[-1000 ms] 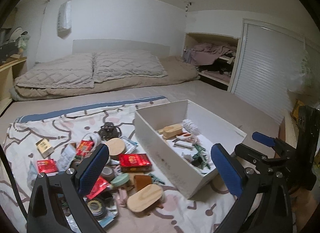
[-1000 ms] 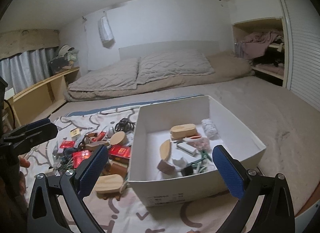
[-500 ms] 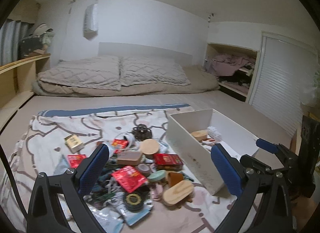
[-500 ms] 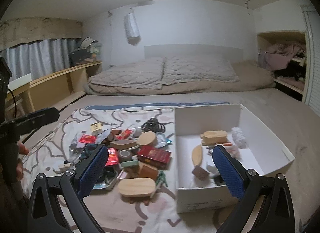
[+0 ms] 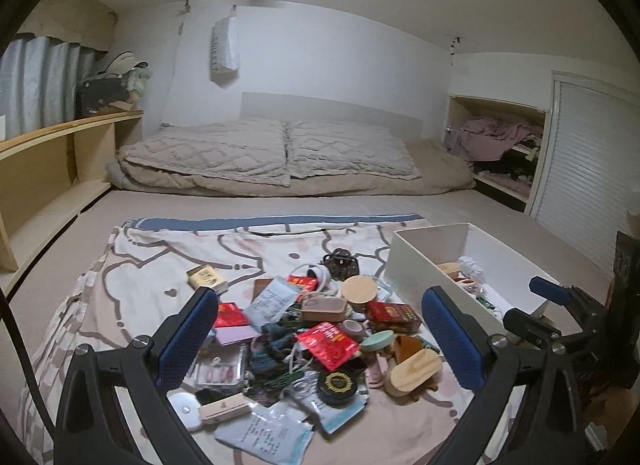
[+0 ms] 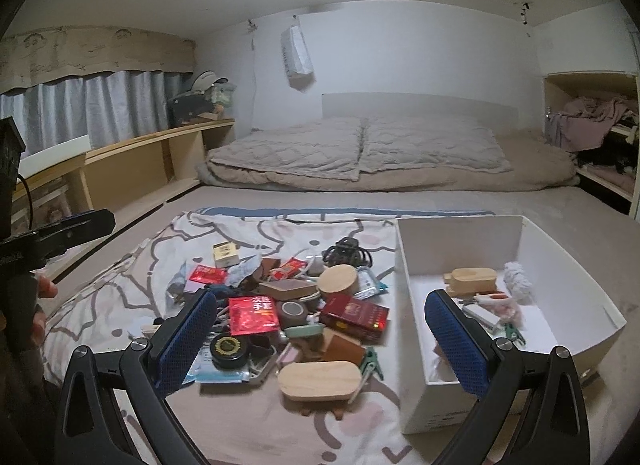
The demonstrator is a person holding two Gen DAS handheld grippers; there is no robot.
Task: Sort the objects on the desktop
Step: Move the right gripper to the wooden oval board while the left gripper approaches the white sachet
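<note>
Nearby, white box (image 6: 460, 233) long axis running away, oval wooden block (image 6: 318, 381) crosswise

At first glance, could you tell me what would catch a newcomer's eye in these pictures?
A jumbled heap of small things on the patterned blanket draws the eye first, bright red packets among wooden pieces. To its right stands a white box, already holding a few items. Both grippers, left gripper and right gripper, hover with jaws wide open and empty.
</note>
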